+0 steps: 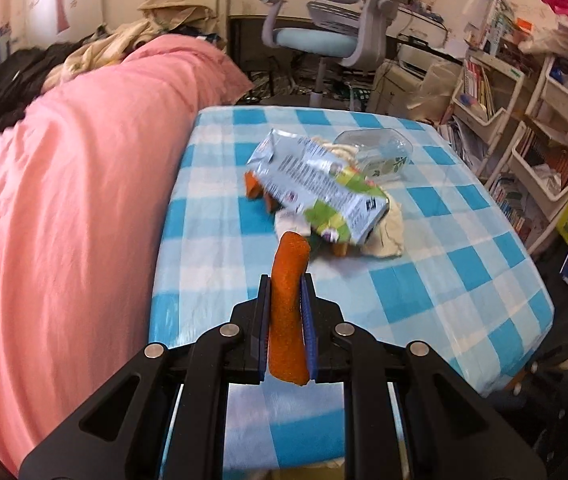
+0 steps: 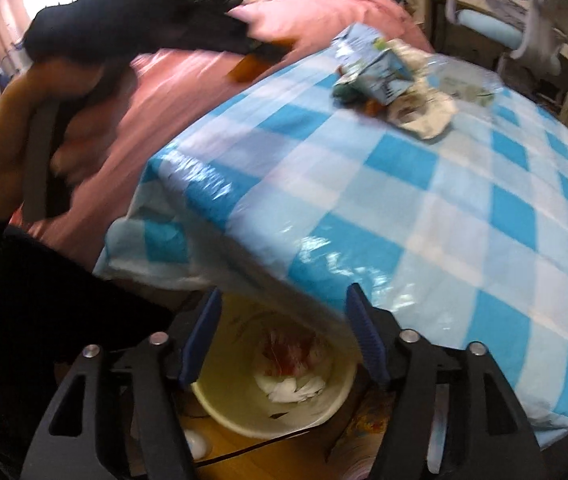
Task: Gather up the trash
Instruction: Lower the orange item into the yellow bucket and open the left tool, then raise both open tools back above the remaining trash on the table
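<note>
Clamped between the left gripper (image 1: 286, 300) jaws, an orange peel strip (image 1: 289, 308) is held over the checkered table (image 1: 464, 280). Below, the right gripper (image 2: 284, 336) is spread wide, holding nothing, above the bin (image 2: 244, 420). Carrying and release are probably next; the carton pile (image 1: 320, 188) remains farther off.

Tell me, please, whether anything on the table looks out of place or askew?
Yes. A crushed carton lies on its side over crumpled paper, with a clear plastic container tipped over behind it. The tablecloth hangs rumpled at the near corner above the bin.
</note>
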Demonstrator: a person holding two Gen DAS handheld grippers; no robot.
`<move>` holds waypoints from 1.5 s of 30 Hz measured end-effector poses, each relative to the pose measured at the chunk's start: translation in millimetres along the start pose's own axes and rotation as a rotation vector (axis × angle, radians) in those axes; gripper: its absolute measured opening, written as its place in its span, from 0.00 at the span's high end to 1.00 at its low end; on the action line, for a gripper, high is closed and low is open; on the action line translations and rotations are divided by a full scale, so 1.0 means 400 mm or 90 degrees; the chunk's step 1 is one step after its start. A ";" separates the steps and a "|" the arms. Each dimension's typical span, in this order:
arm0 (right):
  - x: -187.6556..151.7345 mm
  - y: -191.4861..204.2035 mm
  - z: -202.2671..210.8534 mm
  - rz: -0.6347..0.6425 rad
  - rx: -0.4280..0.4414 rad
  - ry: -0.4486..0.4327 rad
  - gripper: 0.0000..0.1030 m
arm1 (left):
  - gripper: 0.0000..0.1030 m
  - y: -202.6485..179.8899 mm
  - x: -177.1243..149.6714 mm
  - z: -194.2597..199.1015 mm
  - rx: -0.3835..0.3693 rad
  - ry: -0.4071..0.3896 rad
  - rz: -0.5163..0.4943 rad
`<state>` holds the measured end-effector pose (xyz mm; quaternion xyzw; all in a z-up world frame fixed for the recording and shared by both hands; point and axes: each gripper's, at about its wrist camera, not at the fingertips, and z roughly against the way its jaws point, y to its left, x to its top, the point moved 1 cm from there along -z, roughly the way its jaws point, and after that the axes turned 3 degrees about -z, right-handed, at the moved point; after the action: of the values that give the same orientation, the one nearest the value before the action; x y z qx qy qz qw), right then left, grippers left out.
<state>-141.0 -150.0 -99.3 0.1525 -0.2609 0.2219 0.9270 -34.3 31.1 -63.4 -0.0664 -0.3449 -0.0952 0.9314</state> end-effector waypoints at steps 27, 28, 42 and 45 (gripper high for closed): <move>-0.075 -0.099 0.097 -0.114 -0.119 -0.082 0.18 | 0.38 -0.247 -0.461 0.097 0.053 0.126 -0.062; -0.079 -0.096 0.100 -0.114 -0.121 -0.082 0.18 | 0.33 -0.235 -0.454 0.103 0.068 0.113 -0.046; -0.120 -0.070 0.131 -0.115 -0.146 -0.099 0.13 | 0.15 -0.145 -0.398 0.276 0.168 -0.083 0.117; -0.124 -0.060 0.135 -0.112 -0.148 -0.105 0.13 | 0.13 -0.129 -0.401 0.289 0.187 -0.088 0.123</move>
<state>-189.9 -208.5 -86.6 0.0839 -0.3457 0.0945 0.9298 -238.1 24.0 -78.3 0.0311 -0.4102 0.0508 0.9101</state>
